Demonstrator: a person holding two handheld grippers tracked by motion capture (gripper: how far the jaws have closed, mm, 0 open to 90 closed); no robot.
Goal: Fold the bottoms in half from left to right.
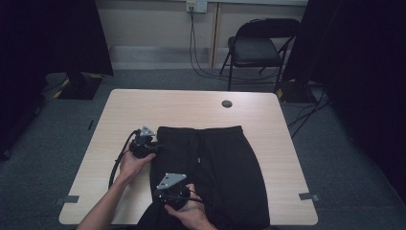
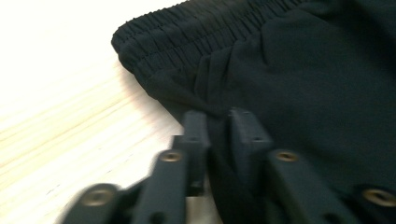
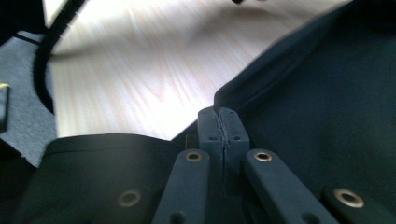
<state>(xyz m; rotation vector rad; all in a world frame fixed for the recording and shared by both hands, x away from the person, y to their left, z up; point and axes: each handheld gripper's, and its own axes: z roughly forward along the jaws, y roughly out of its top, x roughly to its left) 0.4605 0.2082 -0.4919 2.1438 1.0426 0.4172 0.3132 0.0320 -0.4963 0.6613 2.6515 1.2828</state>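
In the high view, a pair of black trousers (image 1: 220, 177) lies flat on a light wooden table (image 1: 191, 108), its elastic waistband toward the far side and its legs running down to the bottom edge of the frame, right of centre. The left gripper (image 1: 152, 145) sits at the garment's upper left edge, held by a hand (image 1: 134, 163) that enters from the lower left, a black cable looping beside it. The right gripper (image 1: 165, 197) is lower, at centre bottom, on the garment's left edge, a grey three-cornered plate on top. A folding chair (image 1: 256, 50) stands beyond the table at upper right. In the left gripper view, the ribbed waistband (image 2: 196, 28) crosses the top of the frame, and the two jaws rise from the bottom with a fold of the black fabric pinched between their tips, a narrow gap left between them. In the right gripper view, the jaws at centre are pressed together on the seamed edge of the trousers (image 3: 327, 116), with bare tabletop at upper left and more black cloth at lower left.
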